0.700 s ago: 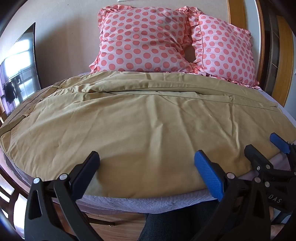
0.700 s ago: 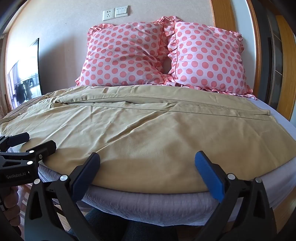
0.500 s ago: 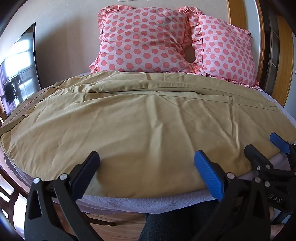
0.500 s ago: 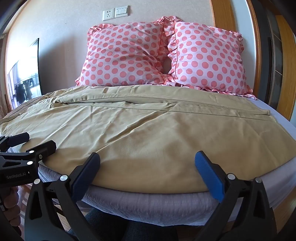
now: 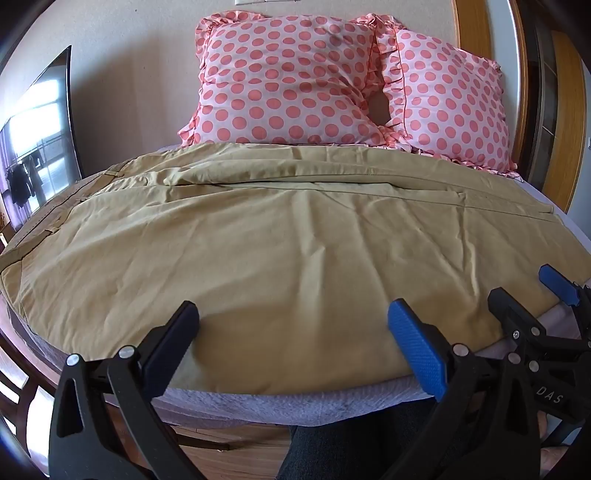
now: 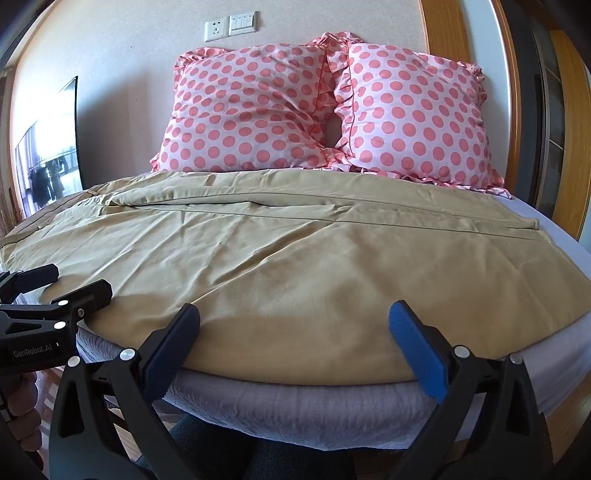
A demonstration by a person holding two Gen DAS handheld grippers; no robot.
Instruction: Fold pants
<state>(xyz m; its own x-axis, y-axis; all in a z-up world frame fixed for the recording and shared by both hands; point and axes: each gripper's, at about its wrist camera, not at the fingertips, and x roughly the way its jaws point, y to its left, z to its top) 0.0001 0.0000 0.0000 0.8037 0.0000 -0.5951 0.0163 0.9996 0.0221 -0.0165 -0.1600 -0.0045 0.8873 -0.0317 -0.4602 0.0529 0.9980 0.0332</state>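
Tan pants (image 5: 280, 251) lie spread flat across the bed, waistband at the left, leg ends at the right; they also show in the right wrist view (image 6: 295, 258). My left gripper (image 5: 291, 347) is open and empty, hovering over the near edge of the pants. My right gripper (image 6: 295, 347) is open and empty at the same near edge, further right. Each gripper shows in the other's view: the right one (image 5: 532, 291) at the right, the left one (image 6: 62, 284) at the left.
Two pink polka-dot pillows (image 6: 325, 107) lean on the wall behind the pants. The bed has a grey sheet (image 6: 303, 410) with its front edge right below my grippers. A dark TV screen (image 5: 37, 144) stands at the left. Wooden door frame (image 6: 439, 33) at the right.
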